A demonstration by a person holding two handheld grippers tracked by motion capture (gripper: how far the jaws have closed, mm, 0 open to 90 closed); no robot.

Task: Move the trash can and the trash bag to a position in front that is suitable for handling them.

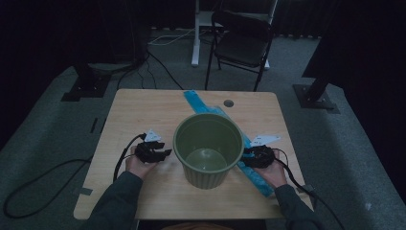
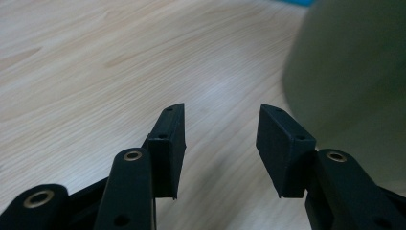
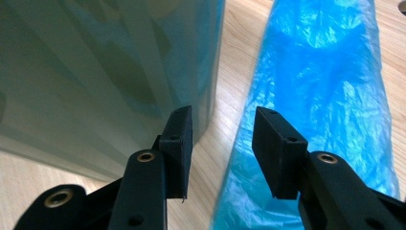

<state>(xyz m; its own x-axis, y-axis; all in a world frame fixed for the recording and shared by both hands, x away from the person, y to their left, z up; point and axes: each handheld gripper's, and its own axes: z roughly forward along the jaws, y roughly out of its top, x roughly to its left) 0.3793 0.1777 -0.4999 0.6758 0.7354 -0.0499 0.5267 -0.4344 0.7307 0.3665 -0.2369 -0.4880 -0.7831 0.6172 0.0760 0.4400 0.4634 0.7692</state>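
Flanking the green bin (image 1: 208,149) at centre frame of the high view, one claw on each side; standing upright on the desk (image 1: 143,108), mouth open, nothing inside. Lying under and behind the bin, a long blue plastic bag (image 1: 198,101), folded into a strip, long axis running diagonally from the upper middle of the frame down to the lower right, its near end (image 1: 258,179) beside the right hand.

Left claw (image 1: 163,154) just left of the bin's wall, pads apart with bare desk between them; seen up close in the left gripper view (image 2: 221,139), with the bin's blurred side (image 2: 349,62) filling the upper right, near but apparently not touching.

Right claw (image 1: 249,154) at the bin's right flank, directly over the blue strip; in the right gripper view (image 3: 222,143) parted about halfway, nothing pinched, bin wall (image 3: 105,72) to the left of the pads and bag (image 3: 325,96) to the right and below, a sliver of desk between.

Judging by this: bag lying closer to the right claw than the left, just below and to its right in its own view; probably to be gripped across its width, not along its length; bin resting on the strip and likely to hinder pulling it free.
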